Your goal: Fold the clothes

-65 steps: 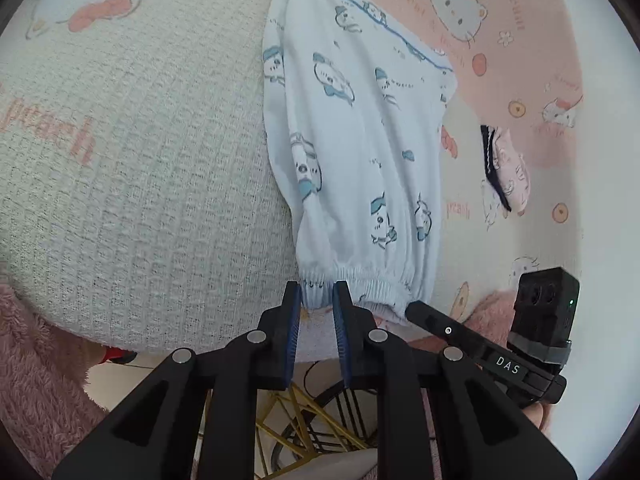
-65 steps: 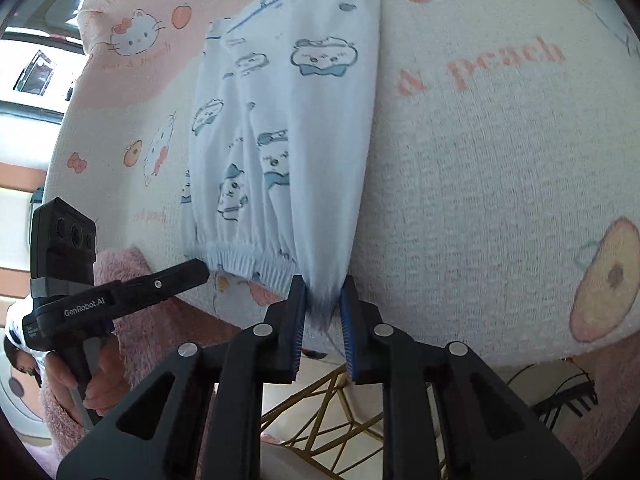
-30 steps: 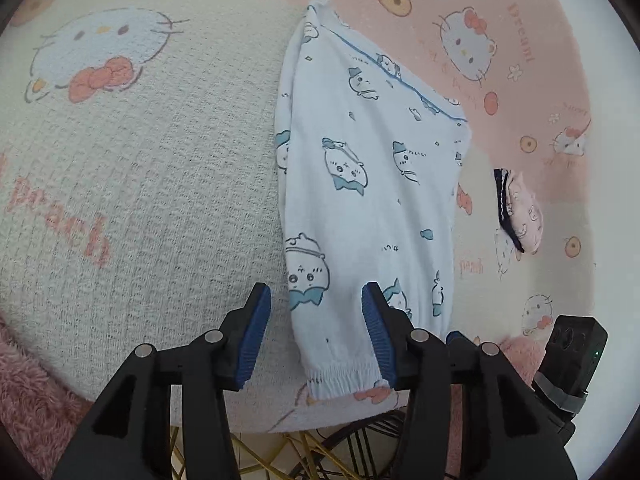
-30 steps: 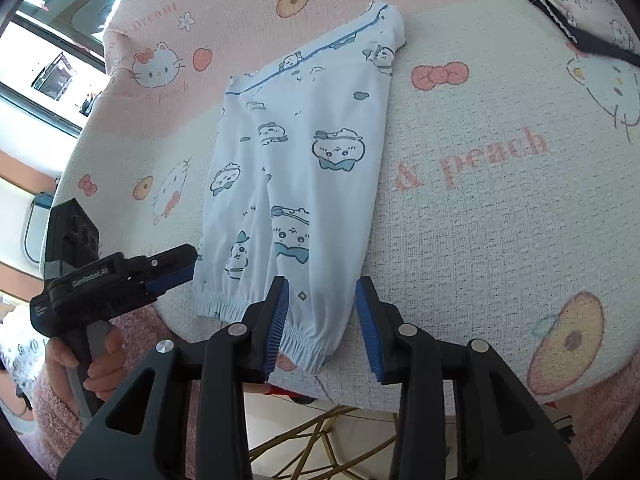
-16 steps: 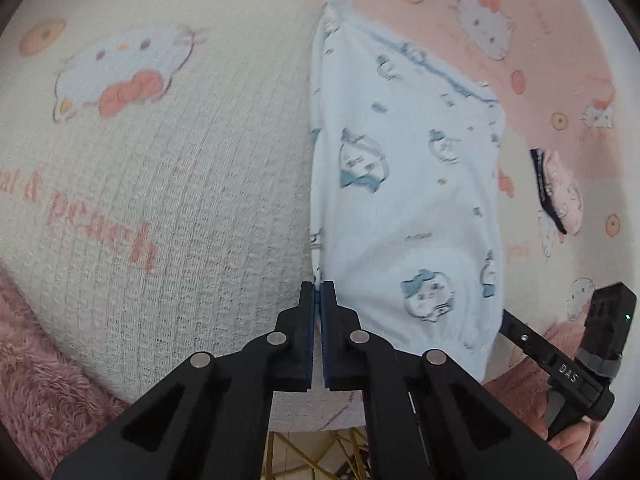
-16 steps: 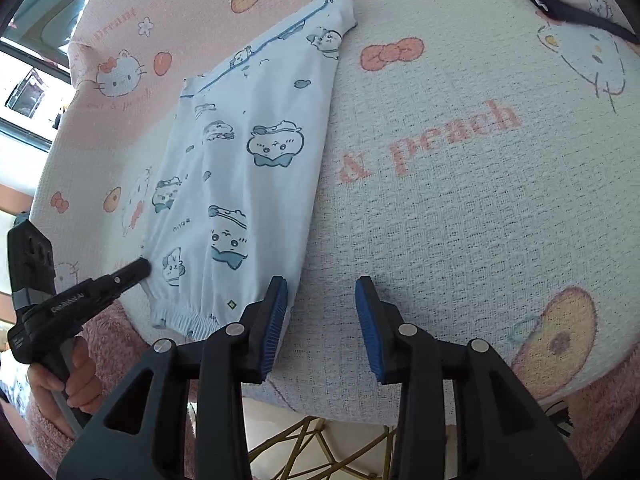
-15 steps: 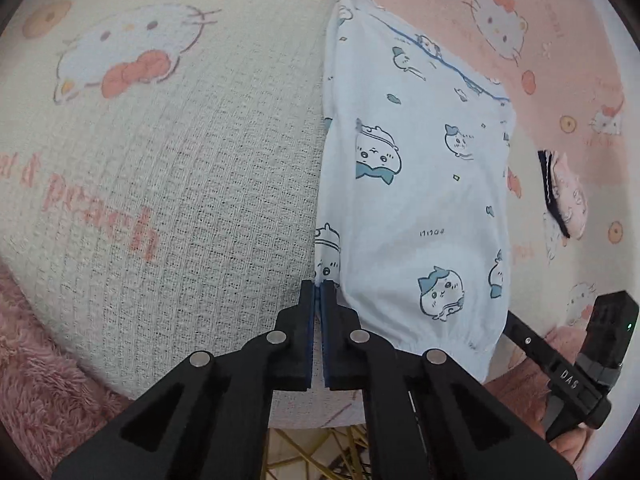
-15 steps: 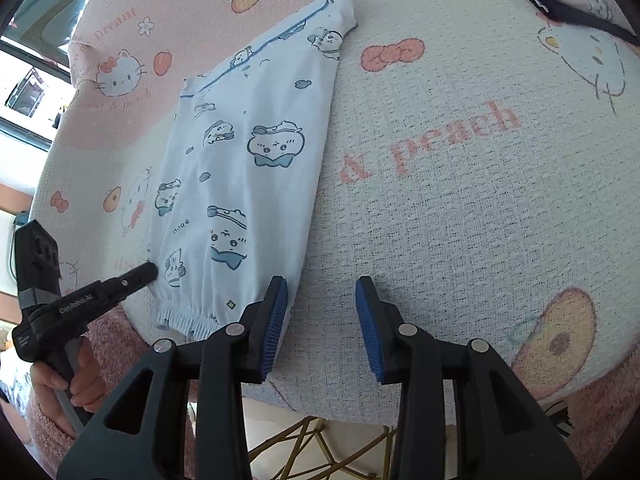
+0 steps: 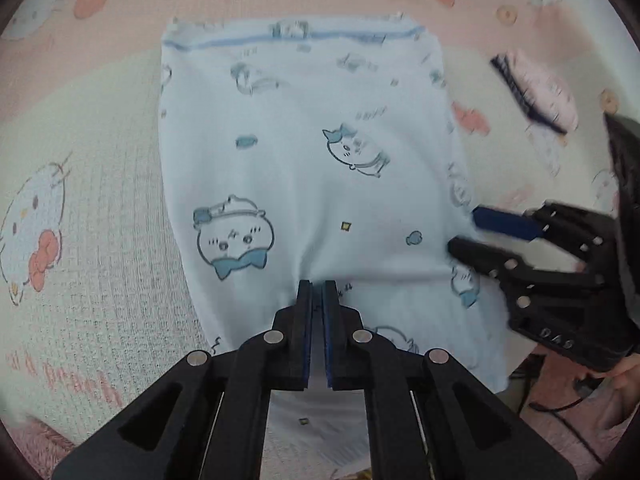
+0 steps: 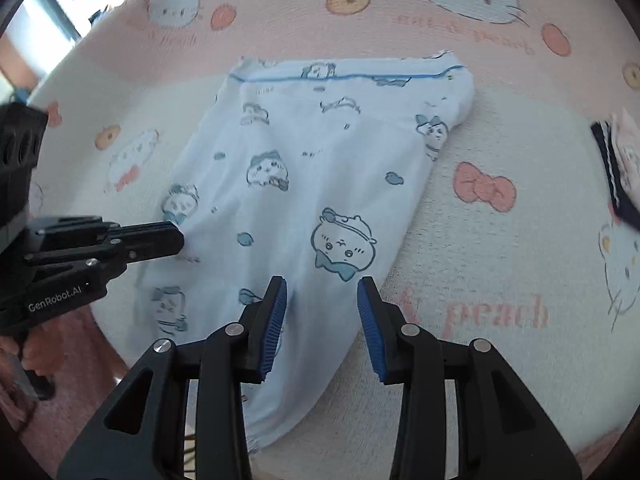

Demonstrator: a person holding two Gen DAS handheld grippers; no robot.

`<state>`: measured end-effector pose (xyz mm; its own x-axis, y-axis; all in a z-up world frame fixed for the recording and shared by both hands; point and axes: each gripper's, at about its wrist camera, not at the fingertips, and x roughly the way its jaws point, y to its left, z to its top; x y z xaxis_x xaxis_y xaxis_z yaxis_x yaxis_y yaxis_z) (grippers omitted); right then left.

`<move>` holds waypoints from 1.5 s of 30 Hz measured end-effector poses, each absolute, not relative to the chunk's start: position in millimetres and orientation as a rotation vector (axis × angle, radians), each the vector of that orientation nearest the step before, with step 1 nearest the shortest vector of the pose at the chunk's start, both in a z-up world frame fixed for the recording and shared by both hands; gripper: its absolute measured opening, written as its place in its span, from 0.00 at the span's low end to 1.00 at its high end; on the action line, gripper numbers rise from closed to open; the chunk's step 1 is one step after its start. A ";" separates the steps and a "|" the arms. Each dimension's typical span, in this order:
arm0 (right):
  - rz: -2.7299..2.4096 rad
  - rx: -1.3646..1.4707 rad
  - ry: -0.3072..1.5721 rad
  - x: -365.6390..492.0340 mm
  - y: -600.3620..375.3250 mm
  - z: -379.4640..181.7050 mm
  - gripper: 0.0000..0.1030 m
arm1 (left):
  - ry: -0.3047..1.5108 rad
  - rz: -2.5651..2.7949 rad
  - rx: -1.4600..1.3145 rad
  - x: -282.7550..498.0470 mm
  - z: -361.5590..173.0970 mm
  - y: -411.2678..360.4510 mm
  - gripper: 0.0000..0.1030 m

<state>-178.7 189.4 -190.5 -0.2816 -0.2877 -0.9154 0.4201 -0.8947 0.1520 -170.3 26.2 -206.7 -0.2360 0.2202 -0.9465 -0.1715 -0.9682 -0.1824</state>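
a pair of pale blue children's pyjama trousers (image 9: 312, 168), soft thin cotton printed with round cartoon faces and edged by a darker blue line at the waistband, lies flat on a waffle-textured blanket (image 9: 112, 208) in cream and pink with cat faces, bows and peach lettering; the cuff end reaches the near edge of the blanket and hangs a little past it. the left gripper (image 9: 316, 286), black angular plastic with blue ribbed pads, has its jaws pressed together on a small pinch of the trouser fabric, which puckers at the tips. the right gripper (image 10: 322, 292) holds its jaws partly apart above the leg's edge, the cloth under them but not clamped. a folded pink garment with dark trim (image 9: 534, 88) lies well apart to the right.
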 end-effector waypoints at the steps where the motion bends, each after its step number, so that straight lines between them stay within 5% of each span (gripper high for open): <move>1: -2.204 1.530 0.196 -176.7 190.6 -195.5 0.36 | -0.050 2.288 -1.759 -167.2 -204.7 22.2 0.06; 9: -2.275 1.649 0.117 -169.0 242.5 -187.7 0.39 | -0.003 2.391 -1.781 -147.9 -185.5 -7.8 0.10; 11: -2.253 1.592 0.003 -167.2 238.9 -180.1 0.40 | -0.039 2.370 -1.672 -146.3 -177.3 6.0 0.26; 12: -2.241 1.563 -0.054 -166.3 237.1 -176.3 0.40 | -0.060 2.351 -1.640 -145.8 -177.0 13.3 0.47; 14: -2.191 1.522 -0.105 -162.6 226.1 -172.9 0.40 | -0.012 2.313 -1.666 -144.3 -186.0 27.2 0.51; 19: -2.132 1.632 0.137 -137.5 206.7 -194.7 0.39 | 0.211 2.295 -1.785 -129.4 -199.4 31.6 0.59; 27: -2.275 1.601 -0.113 -139.8 245.3 -176.3 0.41 | -0.012 2.404 -1.687 -119.2 -177.8 16.1 0.60; 33: -2.247 1.575 0.118 -147.7 210.6 -191.4 0.41 | 0.122 2.373 -1.800 -126.3 -204.9 27.4 0.60; 39: -2.229 1.642 0.333 -125.5 215.5 -189.8 0.41 | -0.119 2.478 -1.681 -120.3 -176.5 -8.3 0.60; 42: -2.272 1.672 0.250 -124.7 228.8 -182.2 0.41 | -0.314 2.531 -1.636 -121.3 -166.1 -37.2 0.60; 45: -2.305 1.530 0.134 -128.4 220.9 -162.5 0.41 | -0.288 2.501 -1.729 -116.7 -182.2 -40.7 0.60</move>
<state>-128.4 220.9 -162.5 -0.3425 -0.2506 -0.9055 0.3542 -0.9271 0.1226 -116.7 -40.7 -182.2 -0.3562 0.1781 -0.9173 0.0349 -0.9785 -0.2035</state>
